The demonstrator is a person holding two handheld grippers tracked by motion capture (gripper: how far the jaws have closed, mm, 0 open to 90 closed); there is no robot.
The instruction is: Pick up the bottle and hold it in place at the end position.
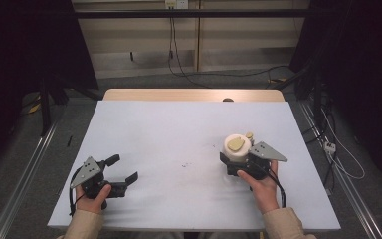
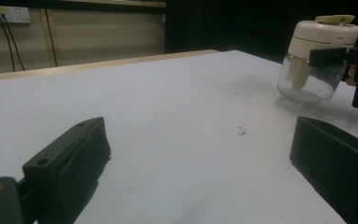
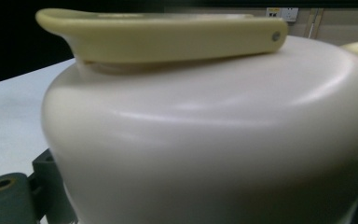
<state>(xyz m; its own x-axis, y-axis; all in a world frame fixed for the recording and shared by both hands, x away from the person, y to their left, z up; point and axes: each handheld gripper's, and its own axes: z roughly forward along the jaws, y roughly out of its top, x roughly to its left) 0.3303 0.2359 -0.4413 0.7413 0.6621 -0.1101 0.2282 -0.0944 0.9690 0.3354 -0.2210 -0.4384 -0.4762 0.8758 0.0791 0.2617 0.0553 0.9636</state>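
Observation:
A small jar (image 1: 237, 148) with a cream lid, a flat yellow handle (image 3: 168, 37) on top and a clear glass body (image 2: 307, 86) stands on the white table (image 1: 179, 124), right of centre. My right gripper (image 1: 236, 156) is shut on the jar just under the lid, and a hand holds it from the near side. In the right gripper view the lid (image 3: 214, 135) sits very close, with one finger (image 3: 9, 198) showing at the lower left. My left gripper (image 1: 124, 168) rests open near the table's front left corner, with nothing between its fingers (image 2: 70, 163).
A wooden strip (image 1: 194, 94) runs along the table's far edge. Cables (image 1: 179, 64) trail on the floor behind it, and a power strip (image 1: 330, 147) lies to the right. Metal rails (image 1: 25, 169) flank the table. A few small specks (image 1: 185, 164) mark the middle.

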